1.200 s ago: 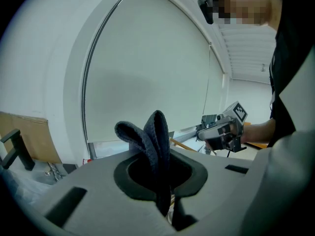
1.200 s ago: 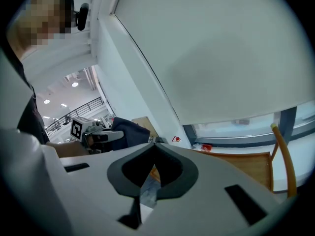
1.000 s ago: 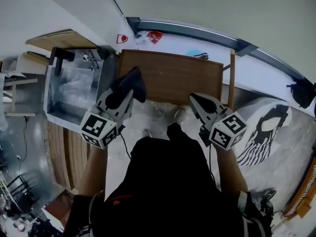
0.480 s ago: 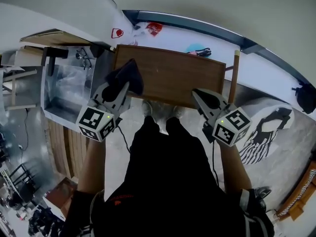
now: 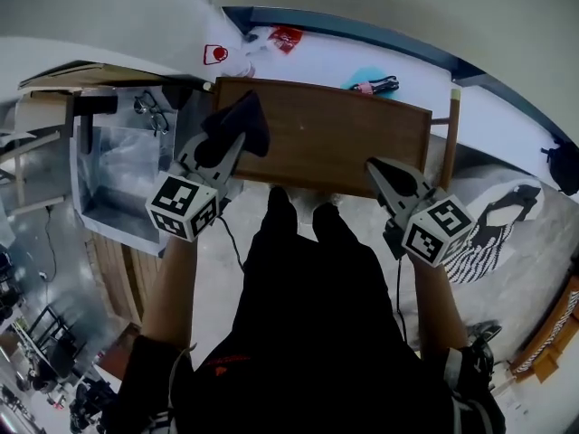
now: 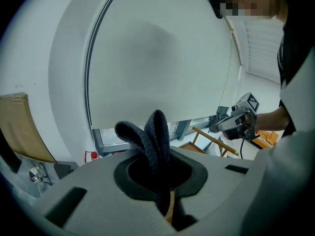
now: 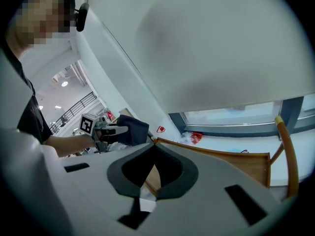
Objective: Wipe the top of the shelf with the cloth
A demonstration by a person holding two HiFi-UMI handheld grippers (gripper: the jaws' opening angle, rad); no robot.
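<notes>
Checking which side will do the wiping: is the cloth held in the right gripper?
No, the dark cloth is clamped in the left gripper, while the right gripper is shut on nothing.

No legible words, brands or numbers anywhere. Only black-and-white square code patterns, without letters, on the cube [image 5: 184, 208] of the left gripper [image 5: 226, 136], at the near left corner of the shelf [image 5: 335, 138], and likewise on the right gripper [image 5: 374, 166], at its near right corner. Just past the shelf's far left corner, on the wall [image 5: 136, 16], a small white sticker [image 5: 215, 54] with a red symbol, unreadable. Past the far edge, a red packet [image 5: 288, 36], print too small to read.
</notes>
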